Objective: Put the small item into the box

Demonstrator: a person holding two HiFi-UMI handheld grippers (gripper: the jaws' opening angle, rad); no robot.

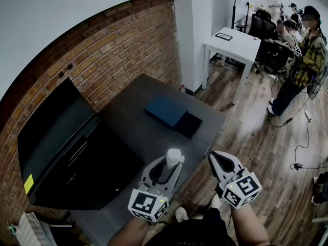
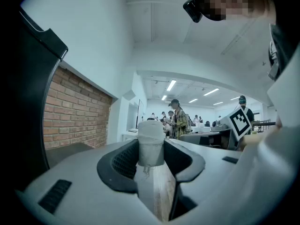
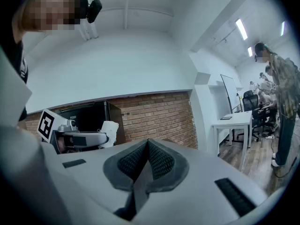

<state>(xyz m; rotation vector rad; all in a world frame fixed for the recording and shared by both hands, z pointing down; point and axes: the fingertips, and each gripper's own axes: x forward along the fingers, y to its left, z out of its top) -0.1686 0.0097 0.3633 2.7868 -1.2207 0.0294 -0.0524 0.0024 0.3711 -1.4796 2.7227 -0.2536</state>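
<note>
rough here, matt there
the brick wall (image 1: 123, 45) is rough, the dark table (image 1: 138, 132) and blue box (image 1: 165, 110) matt (material unclear), the floor (image 1: 266, 152) smooth wood planks, the white small item (image 1: 174, 157) dull.

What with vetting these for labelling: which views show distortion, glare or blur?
Head view: fisheye bends the brick wall; lighting even. Left gripper view: black vignette corners, item fairly sharp. Right gripper view: ceiling lights blown out.

The box (image 1: 166, 111) lies on the counter (image 1: 138, 137), before the brick wall (image 1: 123, 55). Nearer, over the counter's edge, the small item (image 1: 175, 155) sits in the left gripper (image 1: 169, 164).
</note>
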